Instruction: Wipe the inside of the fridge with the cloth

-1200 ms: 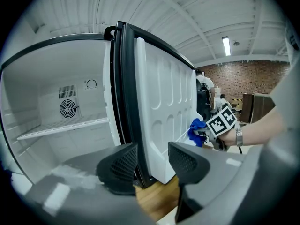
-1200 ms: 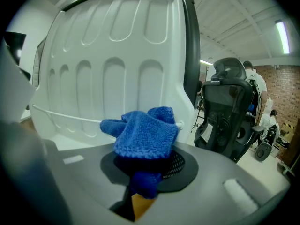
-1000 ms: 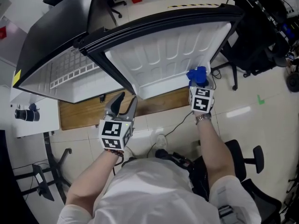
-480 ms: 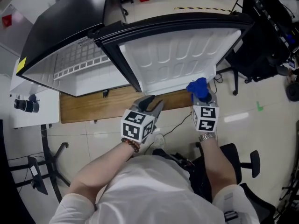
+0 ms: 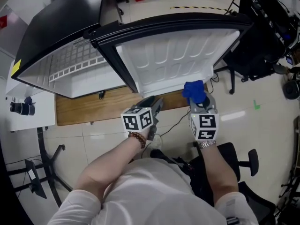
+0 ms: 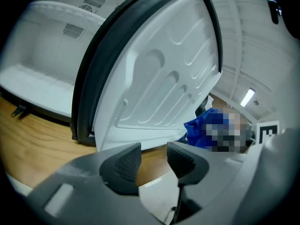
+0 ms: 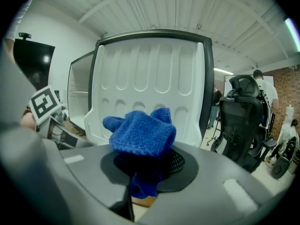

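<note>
The fridge stands open, its white ribbed door liner point(image 5: 173, 55) facing me and its white interior point(image 5: 75, 71) to the left. My right gripper point(image 5: 200, 102) is shut on a blue cloth point(image 5: 193, 91), held just in front of the door's lower right corner. In the right gripper view the bunched cloth point(image 7: 140, 132) sticks up from the jaws point(image 7: 145, 165) before the door point(image 7: 150, 78). My left gripper point(image 5: 154, 102) hovers near the door's lower edge. Its jaws point(image 6: 153, 157) have just been opening and hold nothing; the cloth point(image 6: 204, 128) shows beyond them.
The fridge rests on a low wooden platform point(image 5: 84, 109). Black office chairs point(image 5: 255, 41) stand right of the door, with another chair point(image 5: 243, 158) behind my right arm. A white table point(image 5: 28, 111) with a black object is at the left. A cable runs across the tiled floor.
My left gripper has moved right and lower toward the door's bottom edge and rolled over. The right gripper has drawn the cloth a little back from the door's corner.
</note>
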`<state>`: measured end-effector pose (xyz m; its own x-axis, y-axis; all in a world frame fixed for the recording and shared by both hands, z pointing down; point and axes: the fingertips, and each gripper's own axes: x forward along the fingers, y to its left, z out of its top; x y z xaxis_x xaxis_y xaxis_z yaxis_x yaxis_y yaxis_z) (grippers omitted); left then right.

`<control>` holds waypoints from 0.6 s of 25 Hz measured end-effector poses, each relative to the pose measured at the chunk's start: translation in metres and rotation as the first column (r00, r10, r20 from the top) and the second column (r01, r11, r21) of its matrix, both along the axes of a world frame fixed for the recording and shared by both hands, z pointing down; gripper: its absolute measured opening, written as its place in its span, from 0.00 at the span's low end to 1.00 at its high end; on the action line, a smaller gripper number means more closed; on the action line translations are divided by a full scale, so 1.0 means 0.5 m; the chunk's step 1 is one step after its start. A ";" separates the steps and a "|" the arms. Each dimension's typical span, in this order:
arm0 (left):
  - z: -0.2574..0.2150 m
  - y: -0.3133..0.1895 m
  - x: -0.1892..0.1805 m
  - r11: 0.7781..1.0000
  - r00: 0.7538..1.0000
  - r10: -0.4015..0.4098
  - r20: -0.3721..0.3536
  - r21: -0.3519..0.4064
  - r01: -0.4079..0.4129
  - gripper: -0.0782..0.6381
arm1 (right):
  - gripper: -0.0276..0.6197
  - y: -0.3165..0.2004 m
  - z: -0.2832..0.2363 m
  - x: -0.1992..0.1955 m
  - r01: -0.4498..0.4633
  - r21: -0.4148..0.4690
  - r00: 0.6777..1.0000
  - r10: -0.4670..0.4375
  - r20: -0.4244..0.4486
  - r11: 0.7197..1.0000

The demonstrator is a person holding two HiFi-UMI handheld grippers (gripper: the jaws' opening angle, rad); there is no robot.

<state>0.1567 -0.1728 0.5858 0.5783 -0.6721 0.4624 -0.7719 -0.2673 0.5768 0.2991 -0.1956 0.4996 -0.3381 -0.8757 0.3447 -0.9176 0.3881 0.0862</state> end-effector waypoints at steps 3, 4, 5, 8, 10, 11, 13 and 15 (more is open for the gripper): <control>0.006 -0.018 -0.010 0.998 0.995 -0.065 -0.081 -0.011 0.064 0.37 | 0.18 0.007 0.006 -0.002 0.004 -0.008 1.000 -0.005 -0.014 1.000; 0.008 -0.023 -0.014 0.997 0.991 -0.083 -0.104 -0.015 0.082 0.38 | 0.18 0.009 0.010 -0.003 0.007 -0.012 1.000 -0.007 -0.017 1.000; 0.009 -0.028 -0.018 0.995 0.987 -0.099 -0.126 -0.017 0.098 0.38 | 0.18 0.012 0.013 -0.005 0.010 -0.016 1.000 -0.010 -0.019 1.000; 0.003 -0.041 -0.025 0.990 0.970 -0.140 -0.200 -0.012 0.140 0.41 | 0.18 0.020 0.025 -0.012 0.020 -0.031 1.000 -0.020 -0.022 0.999; 0.000 -0.045 -0.024 0.987 0.956 -0.159 -0.245 -0.008 0.162 0.42 | 0.18 0.024 0.033 -0.016 0.026 -0.040 0.999 -0.027 -0.024 0.999; -0.002 -0.047 -0.024 0.985 0.950 -0.169 -0.264 -0.005 0.174 0.42 | 0.18 0.025 0.037 -0.017 0.028 -0.044 0.999 -0.030 -0.026 0.999; -0.008 -0.051 -0.026 0.981 0.936 -0.185 -0.300 0.000 0.194 0.42 | 0.18 0.029 0.046 -0.020 0.033 -0.054 0.999 -0.035 -0.029 0.998; -0.013 -0.055 -0.026 0.978 0.925 -0.195 -0.326 0.005 0.208 0.42 | 0.18 0.033 0.050 -0.023 0.037 -0.062 0.999 -0.039 -0.030 0.997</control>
<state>0.1438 -0.2004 0.5795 0.5424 -0.8036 0.2450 -0.5860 -0.1529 0.7958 0.2876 -0.1793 0.5246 -0.3587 -0.8396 0.4079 -0.8995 0.4277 0.0895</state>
